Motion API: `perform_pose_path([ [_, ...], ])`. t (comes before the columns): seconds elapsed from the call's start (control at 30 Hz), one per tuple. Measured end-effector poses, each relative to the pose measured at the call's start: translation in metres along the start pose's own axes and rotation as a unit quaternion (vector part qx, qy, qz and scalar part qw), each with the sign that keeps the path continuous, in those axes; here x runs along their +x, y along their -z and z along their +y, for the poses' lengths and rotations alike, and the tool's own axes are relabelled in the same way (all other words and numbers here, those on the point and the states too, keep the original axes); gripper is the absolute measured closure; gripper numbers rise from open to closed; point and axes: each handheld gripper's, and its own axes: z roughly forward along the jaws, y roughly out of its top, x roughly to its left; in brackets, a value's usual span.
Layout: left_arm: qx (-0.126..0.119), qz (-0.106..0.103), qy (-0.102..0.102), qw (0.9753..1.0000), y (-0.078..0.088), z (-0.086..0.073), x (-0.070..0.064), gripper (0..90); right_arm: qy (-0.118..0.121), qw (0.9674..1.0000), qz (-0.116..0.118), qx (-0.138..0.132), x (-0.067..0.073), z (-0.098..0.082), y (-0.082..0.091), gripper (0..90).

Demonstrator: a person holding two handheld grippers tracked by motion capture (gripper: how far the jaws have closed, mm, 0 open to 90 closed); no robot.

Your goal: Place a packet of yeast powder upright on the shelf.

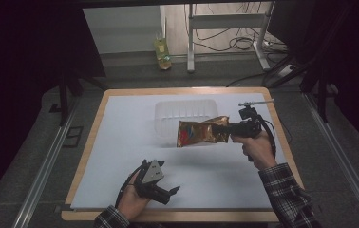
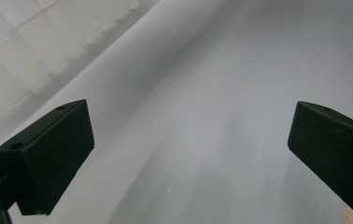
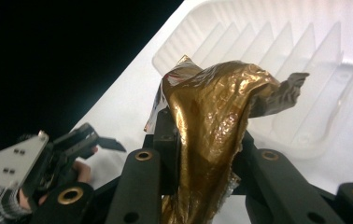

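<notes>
From the high view I see my right gripper at about 3 o'clock on the tabletop, clamped on one end of a gold foil snack bag that hangs clear of the white surface, stretching toward 9 o'clock from the jaws. The bag sits just in front of the clear plastic tray, which lies near 12 o'clock, and it covers the tray's near right corner, so I cannot tell how close the two are. In the right gripper view the bag is crumpled and pinched tight between the jaws of the right gripper; its lower end is cut off by the bottom edge, and any print on it is too creased to read. Behind it the ribbed tray runs out of the picture at the top right. My left gripper rests near 6 o'clock, well apart from the bag, held in my left hand, whose fingers are mostly hidden under the gripper's body. In the left gripper view its jaws stand wide with nothing between them, the left gripper facing bare white tabletop, with a blurred edge of the tray at the upper left.
</notes>
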Motion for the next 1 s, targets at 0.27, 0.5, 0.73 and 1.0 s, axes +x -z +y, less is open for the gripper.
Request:
perform_pose_path([
  [0.27, -0.001, -0.002, -0.002, 1.0000, -0.001, 0.000, -0.001, 0.3, 0.001, 1.0000, -0.003, -0.003, 0.002, 0.017, -0.013, 72.5],
  [0.5, 0.003, -0.002, -0.006, 1.0000, -0.001, 0.000, -0.001, 0.3, 0.002, 1.0000, -0.006, -0.007, 0.003, 0.031, -0.027, 72.4],
  [0.73, 0.006, -0.002, -0.005, 1.0000, -0.002, 0.000, 0.000, 0.4, 0.003, 0.9999, -0.012, -0.004, 0.005, 0.044, -0.047, 72.3],
  [1.0, 0.005, -0.002, -0.006, 1.0000, -0.001, 0.000, 0.000, 0.4, 0.001, 0.9997, -0.024, 0.007, 0.007, 0.057, -0.074, 72.3],
])
